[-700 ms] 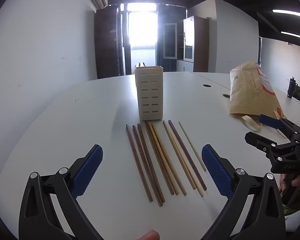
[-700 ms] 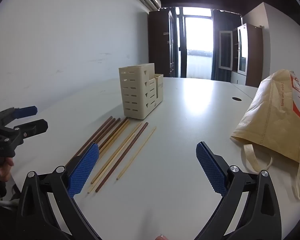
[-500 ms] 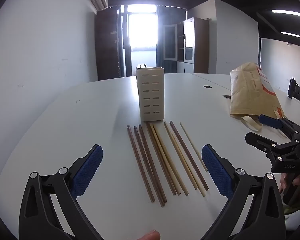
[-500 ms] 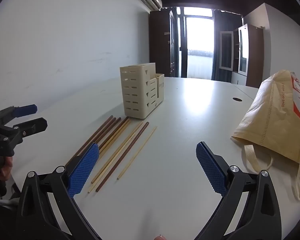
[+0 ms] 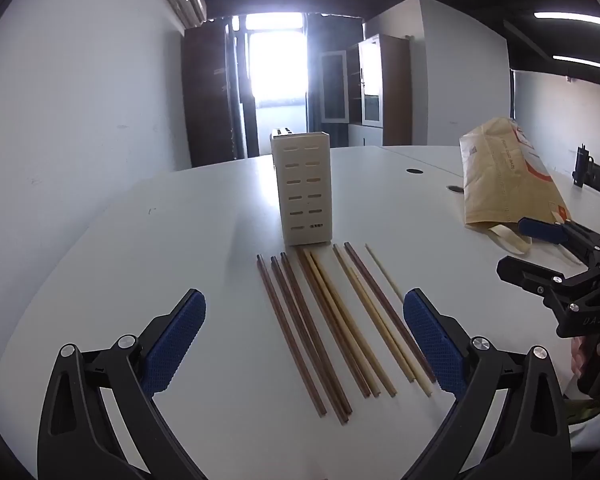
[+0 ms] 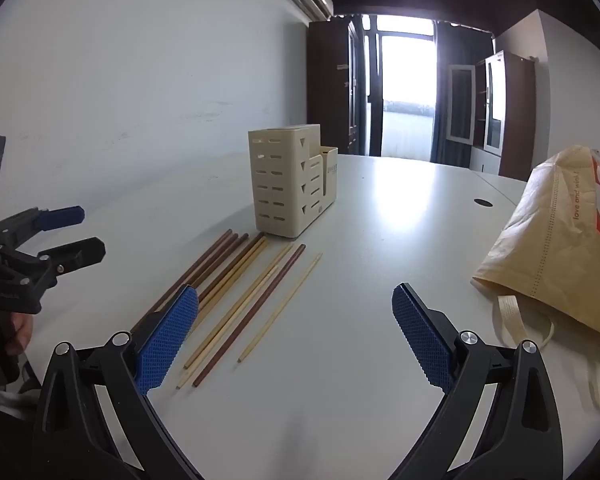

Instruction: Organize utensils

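Chopsticks point(image 5: 332, 320) lie in a loose row on the white table point(image 5: 180, 240), their far tips just short of the cream utensil holder point(image 5: 306, 188); laid side by side like this, each one offers you a clear line to pinch it singly. From your left wrist view I count about nine sticks: roughly five dark brown and four pale, the thinnest pale one point(image 5: 382, 270) lying apart at the right edge. Your left gripper point(image 5: 304, 344) hovers over the near ends with its jaws spread wide, nothing between them, straddling most of the row. Your right gripper point(image 5: 540, 256) shows at the right edge, jaws also apart, and behind it one tan shopping bag point(image 5: 504, 184) rests on its side, well clear of the sticks.

From your right wrist view, the row of chopsticks point(image 6: 236, 284) runs diagonally toward the holder point(image 6: 290, 184), which shows one tall slotted compartment and one lower one beside it; I judge the tall one suits the sticks. Your right gripper point(image 6: 296, 336) has its jaws wide and empty, the thin pale stick point(image 6: 282, 306) lying nearest its opening. Your left gripper point(image 6: 72, 232) waits at the left, parted. No stick is in the holder yet, as far as I can tell.
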`<act>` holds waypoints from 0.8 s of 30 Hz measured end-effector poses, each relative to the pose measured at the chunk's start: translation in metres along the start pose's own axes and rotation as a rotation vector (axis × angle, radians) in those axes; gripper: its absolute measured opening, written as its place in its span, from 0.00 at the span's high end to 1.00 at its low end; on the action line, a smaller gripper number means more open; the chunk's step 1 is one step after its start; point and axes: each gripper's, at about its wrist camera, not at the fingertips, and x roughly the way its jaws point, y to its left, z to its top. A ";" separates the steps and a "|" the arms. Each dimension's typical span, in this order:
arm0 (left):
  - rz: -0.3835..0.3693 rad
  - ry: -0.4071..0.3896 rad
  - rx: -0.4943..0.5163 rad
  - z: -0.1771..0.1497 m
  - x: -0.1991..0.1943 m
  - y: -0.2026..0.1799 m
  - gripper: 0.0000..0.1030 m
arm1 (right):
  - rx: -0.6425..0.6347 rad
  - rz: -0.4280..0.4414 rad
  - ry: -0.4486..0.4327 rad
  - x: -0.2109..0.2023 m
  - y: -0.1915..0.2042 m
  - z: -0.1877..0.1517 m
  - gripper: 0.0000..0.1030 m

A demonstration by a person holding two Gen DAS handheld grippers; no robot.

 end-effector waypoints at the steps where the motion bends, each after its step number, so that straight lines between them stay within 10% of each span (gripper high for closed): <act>1: -0.005 -0.005 -0.011 0.001 0.003 0.003 0.06 | 0.004 0.006 0.003 0.004 -0.001 0.002 0.04; 24: -0.025 0.019 -0.079 0.007 0.009 0.036 0.06 | 0.010 0.010 0.040 0.024 0.004 0.014 0.04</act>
